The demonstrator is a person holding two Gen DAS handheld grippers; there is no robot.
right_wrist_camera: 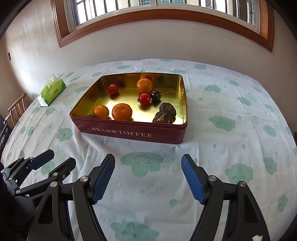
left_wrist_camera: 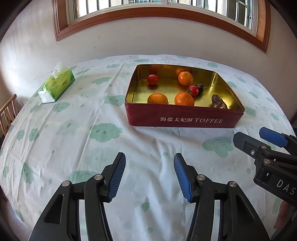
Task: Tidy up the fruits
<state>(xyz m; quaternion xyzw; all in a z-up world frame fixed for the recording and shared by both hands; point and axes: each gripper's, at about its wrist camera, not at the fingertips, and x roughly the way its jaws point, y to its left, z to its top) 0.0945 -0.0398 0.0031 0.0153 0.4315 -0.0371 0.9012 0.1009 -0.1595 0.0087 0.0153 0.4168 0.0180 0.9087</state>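
Both grippers, left gripper (left_wrist_camera: pixel 150 177) and right gripper (right_wrist_camera: pixel 148 178), hung with fingers apart, empty. Mandarins (right_wrist_camera: pixel 122 111) in the tin (right_wrist_camera: pixel 130 132) looked soft, light; I'd pinch across the middle, gently.

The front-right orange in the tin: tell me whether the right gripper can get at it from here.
Probably yes. The right gripper is open and empty, with only bare tablecloth before the tin. The orange sits behind the near wall, open from above, so the gripper must clear that wall.

A white wall (right_wrist_camera: pixel 130 48) rises behind the table (right_wrist_camera: pixel 232 96), whose pale cloth bears green cloud prints. Daylight enters a wood-framed, barred window (right_wrist_camera: pixel 167 7). 1 wooden chair (right_wrist_camera: pixel 17 109) stands at left.
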